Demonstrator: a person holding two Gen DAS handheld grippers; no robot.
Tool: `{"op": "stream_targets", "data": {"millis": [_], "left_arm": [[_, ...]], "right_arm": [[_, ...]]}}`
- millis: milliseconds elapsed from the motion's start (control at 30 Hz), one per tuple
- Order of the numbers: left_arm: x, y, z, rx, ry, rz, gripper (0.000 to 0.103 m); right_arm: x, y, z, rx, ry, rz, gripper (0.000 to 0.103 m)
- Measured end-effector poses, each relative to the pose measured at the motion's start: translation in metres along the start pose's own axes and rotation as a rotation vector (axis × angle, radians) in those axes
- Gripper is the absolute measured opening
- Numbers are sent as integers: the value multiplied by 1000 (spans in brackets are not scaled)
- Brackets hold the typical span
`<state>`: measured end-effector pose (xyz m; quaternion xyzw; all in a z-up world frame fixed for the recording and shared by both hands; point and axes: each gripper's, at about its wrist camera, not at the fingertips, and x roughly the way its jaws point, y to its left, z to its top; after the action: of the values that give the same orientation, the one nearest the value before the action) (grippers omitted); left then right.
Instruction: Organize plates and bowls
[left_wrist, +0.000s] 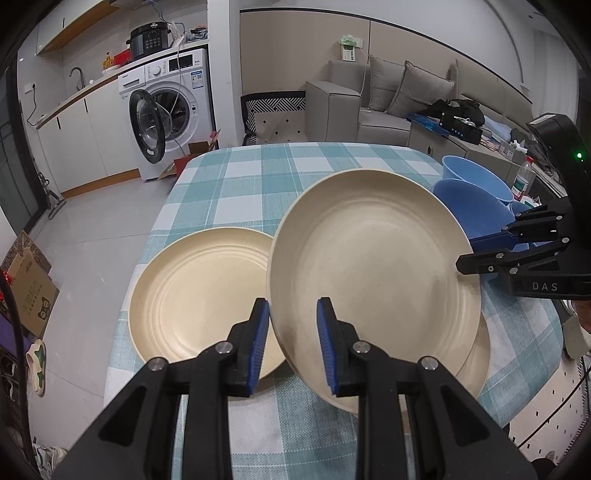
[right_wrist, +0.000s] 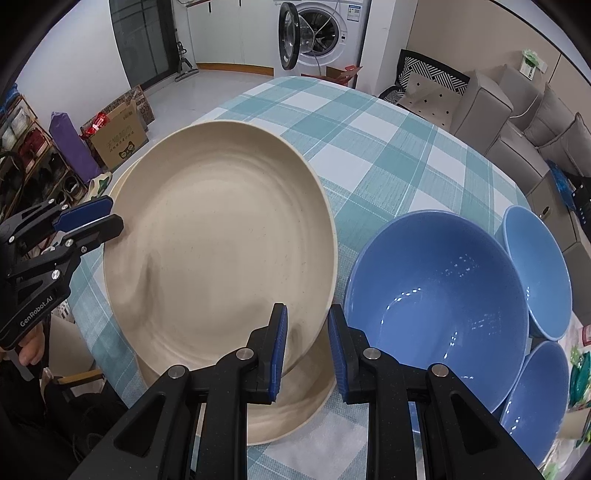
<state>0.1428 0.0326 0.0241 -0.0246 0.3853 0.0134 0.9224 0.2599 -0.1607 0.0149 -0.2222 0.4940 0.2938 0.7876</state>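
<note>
I'm clamping the lifted plate (left_wrist: 373, 269) rim with both left gripper (left_wrist: 293, 343) and right gripper (right_wrist: 308, 349), hovering it tilted directly over the bottom plate (right_wrist: 291, 410).

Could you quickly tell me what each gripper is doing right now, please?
Left gripper: shut on the near rim of the raised beige plate.
Right gripper: shut on the same plate's opposite rim.

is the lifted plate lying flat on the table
No, the lifted plate is tilted and raised, held at opposite rims by the left tongs and right tongs, above another plate.
</note>
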Motion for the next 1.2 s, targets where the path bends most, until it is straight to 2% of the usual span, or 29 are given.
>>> {"op": "stream_targets", "data": {"millis": [633,1200], "left_arm": [[7,-11,-9,24,32,-11,25],[12,-15,-13,35,53,-18,25]], "right_arm": [[7,-1,-15,-10,28,-12,23],[13,9,-29,-68,56,-71,23]]}}
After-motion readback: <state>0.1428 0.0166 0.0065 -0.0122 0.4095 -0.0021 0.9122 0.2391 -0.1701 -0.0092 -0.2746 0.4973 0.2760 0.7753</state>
